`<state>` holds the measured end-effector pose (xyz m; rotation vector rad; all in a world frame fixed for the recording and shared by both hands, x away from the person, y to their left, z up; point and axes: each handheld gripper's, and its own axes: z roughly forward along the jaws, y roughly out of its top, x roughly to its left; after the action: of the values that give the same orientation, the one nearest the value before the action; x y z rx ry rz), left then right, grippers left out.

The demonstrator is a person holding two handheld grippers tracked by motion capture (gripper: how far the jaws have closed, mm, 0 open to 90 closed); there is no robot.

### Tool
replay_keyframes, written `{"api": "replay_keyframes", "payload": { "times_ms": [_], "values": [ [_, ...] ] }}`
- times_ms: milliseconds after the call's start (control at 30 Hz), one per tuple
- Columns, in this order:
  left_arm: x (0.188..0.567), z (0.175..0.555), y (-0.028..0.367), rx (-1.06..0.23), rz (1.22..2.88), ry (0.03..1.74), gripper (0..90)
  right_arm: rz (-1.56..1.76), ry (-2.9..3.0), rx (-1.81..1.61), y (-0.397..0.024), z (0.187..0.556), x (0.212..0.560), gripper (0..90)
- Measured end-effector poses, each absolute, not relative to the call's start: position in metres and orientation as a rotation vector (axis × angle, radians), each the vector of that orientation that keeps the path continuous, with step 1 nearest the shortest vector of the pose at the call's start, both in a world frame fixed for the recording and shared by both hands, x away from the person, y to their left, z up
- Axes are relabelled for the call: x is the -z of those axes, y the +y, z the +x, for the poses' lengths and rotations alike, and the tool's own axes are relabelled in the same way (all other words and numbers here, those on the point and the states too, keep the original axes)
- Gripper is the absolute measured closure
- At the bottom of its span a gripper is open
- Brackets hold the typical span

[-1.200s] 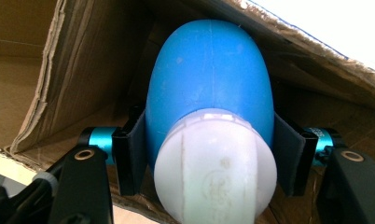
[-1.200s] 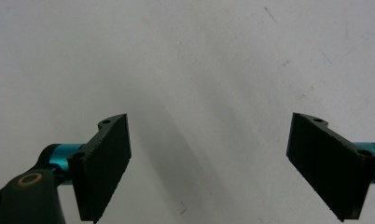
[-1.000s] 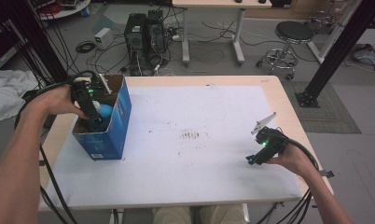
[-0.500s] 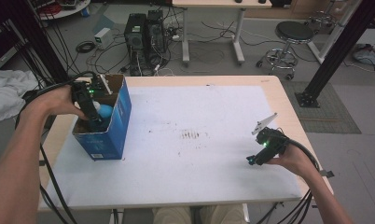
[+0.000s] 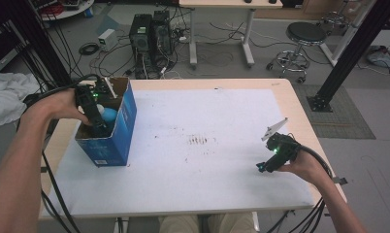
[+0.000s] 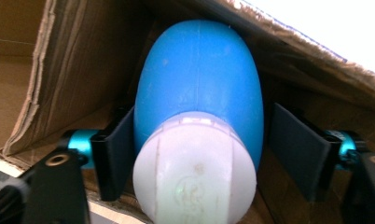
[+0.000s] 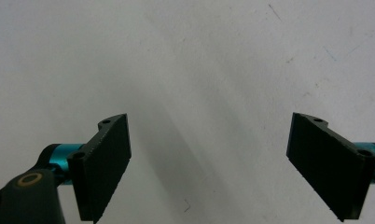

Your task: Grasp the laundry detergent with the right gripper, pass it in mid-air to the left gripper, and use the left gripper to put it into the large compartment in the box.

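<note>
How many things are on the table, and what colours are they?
Blue cardboard box: 1
Blue and white egg-shaped toy, inside the box: 1
Black hand-held gripper: 2, the left hand-held gripper in the box around the toy, the right hand-held gripper over the white table
Total: 4

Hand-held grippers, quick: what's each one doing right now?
Left hand-held gripper: jaws have just been opening; blue-and-white bottle between them, pads apart from it, inside the cardboard box.
Right hand-held gripper: open, holding nothing.

High view overhead—gripper views close, along jaws.
</note>
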<state>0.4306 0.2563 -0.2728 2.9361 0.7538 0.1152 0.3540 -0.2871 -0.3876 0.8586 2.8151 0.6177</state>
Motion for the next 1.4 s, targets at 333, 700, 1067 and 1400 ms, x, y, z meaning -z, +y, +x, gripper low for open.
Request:
{"api": "replay_keyframes", "payload": {
  "times_ms": [333,700,1067,1400],
  "values": [
    [0.262,0.429,0.259,-0.136,2.934,0.775,21.5,0.852,2.816,-0.618,-0.286,0.354,0.387,12.9],
    [0.248,0.429,0.259,-0.150,2.943,0.777,21.1,0.861,2.811,-0.617,-0.289,0.353,0.386,12.9],
    [0.215,0.425,0.253,-0.232,2.953,0.745,21.1,0.859,2.803,-0.621,-0.290,0.352,0.386,12.9],
    [0.177,0.414,0.211,-0.323,2.930,0.583,21.1,0.853,2.806,-0.617,-0.287,0.352,0.386,12.9]
  ]
}}
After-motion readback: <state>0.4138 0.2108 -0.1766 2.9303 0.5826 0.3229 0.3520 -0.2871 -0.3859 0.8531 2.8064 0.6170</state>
